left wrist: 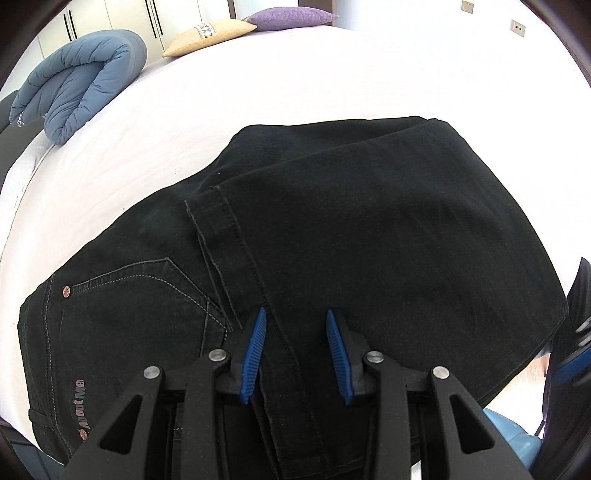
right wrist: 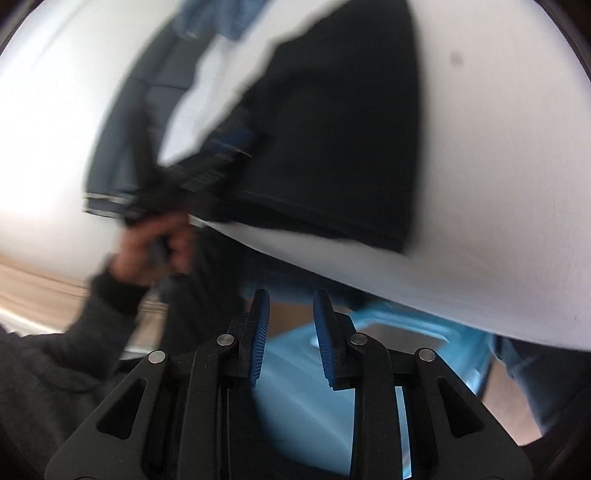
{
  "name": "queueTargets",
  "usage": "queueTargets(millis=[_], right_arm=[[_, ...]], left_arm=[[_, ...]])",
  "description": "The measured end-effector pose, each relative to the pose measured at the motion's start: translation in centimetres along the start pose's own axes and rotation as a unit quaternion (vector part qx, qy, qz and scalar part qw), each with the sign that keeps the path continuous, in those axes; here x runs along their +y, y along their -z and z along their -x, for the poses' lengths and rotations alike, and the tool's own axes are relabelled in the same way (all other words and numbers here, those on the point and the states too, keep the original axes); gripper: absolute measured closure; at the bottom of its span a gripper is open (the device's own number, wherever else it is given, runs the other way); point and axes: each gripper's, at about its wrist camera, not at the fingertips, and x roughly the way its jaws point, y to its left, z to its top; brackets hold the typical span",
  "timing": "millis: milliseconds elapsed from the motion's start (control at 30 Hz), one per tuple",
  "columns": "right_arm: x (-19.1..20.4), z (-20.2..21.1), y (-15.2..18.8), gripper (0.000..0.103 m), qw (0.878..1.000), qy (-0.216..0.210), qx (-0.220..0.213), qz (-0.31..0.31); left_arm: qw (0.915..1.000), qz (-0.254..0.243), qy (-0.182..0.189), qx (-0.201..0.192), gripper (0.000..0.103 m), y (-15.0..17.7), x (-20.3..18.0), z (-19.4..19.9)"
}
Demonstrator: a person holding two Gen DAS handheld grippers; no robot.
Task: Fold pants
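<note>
Black denim pants (left wrist: pixel 332 229) lie folded on the white bed (left wrist: pixel 258 85), with the legs laid back over the seat and the pocket and waistband at the lower left. My left gripper (left wrist: pixel 295 317) is open just above the folded leg hem, holding nothing. In the blurred right wrist view the pants (right wrist: pixel 332 129) lie on the bed (right wrist: pixel 498 166) ahead. My right gripper (right wrist: pixel 290 297) is open and empty, off the bed's near edge. The left hand with its gripper (right wrist: pixel 159 206) shows at the pants' left end.
A folded blue duvet (left wrist: pixel 81 77) lies at the far left of the bed. A beige pillow (left wrist: pixel 210 37) and a purple pillow (left wrist: pixel 288 16) lie at the head. A light blue plastic stool (right wrist: pixel 332 369) stands below the right gripper beside the bed.
</note>
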Motion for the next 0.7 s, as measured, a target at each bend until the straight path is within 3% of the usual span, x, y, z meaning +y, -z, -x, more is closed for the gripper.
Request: queueTargets(millis=[67,133,233,300,333,400,467,633,700], right_arm=[[2.7,1.3,-2.1,0.078,0.998,-0.019,-0.048,0.035],[3.2,1.4,-4.8,0.078,0.996,-0.028,-0.076,0.031],[2.7,-0.4,-8.7,0.078,0.995,-0.037,-0.088,0.019],[1.4,-2.8,-10.6,0.078,0.996,-0.041,-0.074,0.003],[0.2,-4.0,-11.2,0.076,0.997,-0.027,-0.064,-0.016],[-3.6,-7.4,-11.7,0.076,0.992,0.09,-0.018,-0.084],[-4.0,-7.8,-11.6,0.082,0.992,0.072,-0.051,-0.086],[-1.8,-8.3,-11.0,0.078,0.989,0.105,-0.059,-0.086],[-0.8,-8.2,-10.9,0.075,0.989,0.09,-0.06,-0.102]], left_arm=[[1.0,0.003,0.002,-0.002,0.067,0.1,0.1,0.0],[1.0,0.005,0.003,-0.003,0.067,0.2,0.1,0.1],[0.9999,0.01,0.007,-0.005,0.067,0.3,0.3,0.1],[0.9998,0.015,0.011,-0.006,0.067,0.4,0.5,0.0],[0.9997,0.018,0.012,-0.008,0.067,0.4,0.6,0.1],[0.9996,0.02,0.015,-0.01,0.067,0.5,0.8,0.0],[0.9995,0.023,0.018,-0.012,0.067,0.5,1.1,-0.1],[0.9979,0.042,0.04,-0.029,0.067,0.7,2.1,0.6],[0.9955,0.074,0.048,-0.035,0.063,1.3,3.6,1.5]])
